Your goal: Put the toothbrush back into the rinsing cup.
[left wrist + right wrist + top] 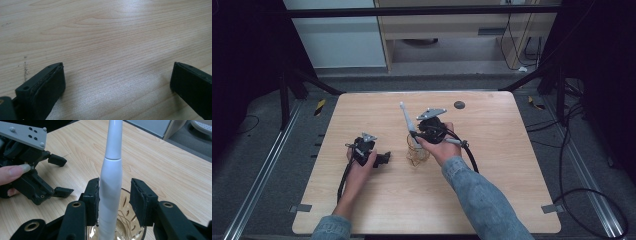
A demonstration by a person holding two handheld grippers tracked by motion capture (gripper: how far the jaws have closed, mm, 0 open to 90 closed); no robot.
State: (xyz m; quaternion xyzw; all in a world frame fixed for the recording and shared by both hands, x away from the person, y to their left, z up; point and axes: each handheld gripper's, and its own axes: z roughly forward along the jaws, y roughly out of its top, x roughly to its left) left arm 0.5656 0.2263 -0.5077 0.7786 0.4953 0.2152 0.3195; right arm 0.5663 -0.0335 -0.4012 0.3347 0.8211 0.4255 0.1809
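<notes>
toothbrush (110, 182) in glass (130, 225), on table (512, 190)

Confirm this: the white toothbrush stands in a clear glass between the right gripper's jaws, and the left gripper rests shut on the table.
Wrong on one count: the left gripper is open, its jaws wide apart over bare table, as the left gripper view shows. The rest holds.

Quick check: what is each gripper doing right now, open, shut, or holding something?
Left gripper: open, nothing between its jaws, over bare table.
Right gripper: open around the white handle; one pad touches it, the other stands off.

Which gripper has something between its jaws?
The right gripper: a white toothbrush handle stands between its jaws over a glass. The left gripper has bare table.
</notes>
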